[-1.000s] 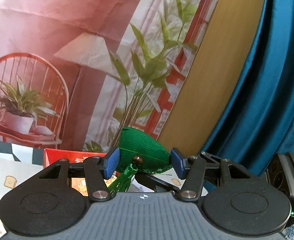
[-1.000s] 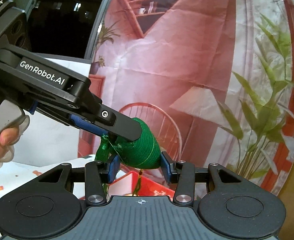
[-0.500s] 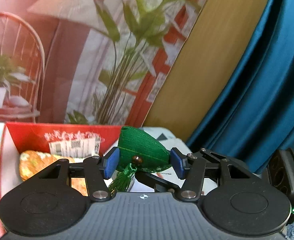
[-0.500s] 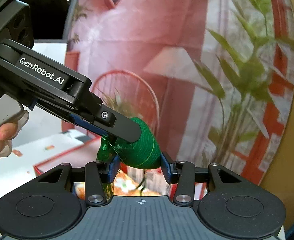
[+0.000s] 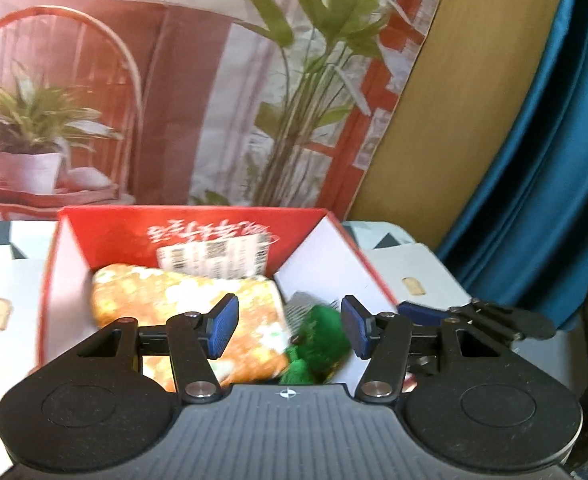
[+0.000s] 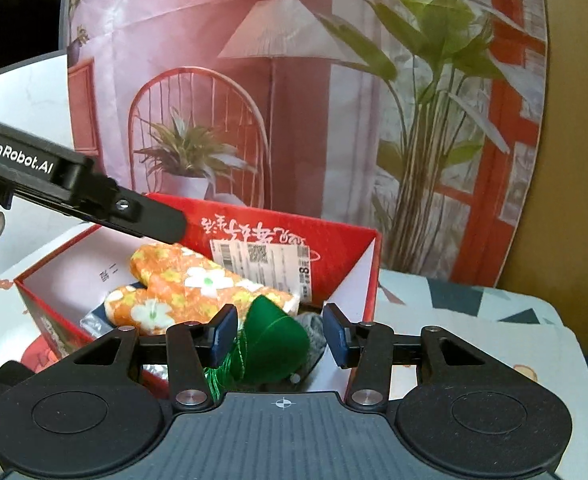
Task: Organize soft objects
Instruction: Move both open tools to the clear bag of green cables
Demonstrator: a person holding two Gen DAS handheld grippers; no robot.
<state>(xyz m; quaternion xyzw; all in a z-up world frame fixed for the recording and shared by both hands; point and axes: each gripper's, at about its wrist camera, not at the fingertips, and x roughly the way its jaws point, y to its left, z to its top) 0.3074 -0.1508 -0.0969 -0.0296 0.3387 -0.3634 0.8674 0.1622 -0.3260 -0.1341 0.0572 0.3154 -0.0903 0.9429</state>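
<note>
Green pouch (image 6: 275,340) lay loose in the red box (image 6: 346,240), between the spread fingers of the right gripper (image 6: 280,334). Left gripper (image 5: 290,326) fingers also apart, empty. Orange floral pouch (image 6: 198,284) sat beside it. Box on patterned surface (image 6: 474,320).

Green pouch (image 5: 318,344) motion-blurred, partly hidden behind tongs' body.

Black claw (image 5: 290,326), blue pads (image 5: 223,325)

Red box (image 6: 358,248): glossy card outside, matt white inside. Orange floral pouch (image 6: 190,284): printed cloth. Green pouch (image 6: 274,344): finely ribbed, satin-sheened cloth. Fingers (image 5: 223,326): textured blue pads, matt black plastic.
</note>
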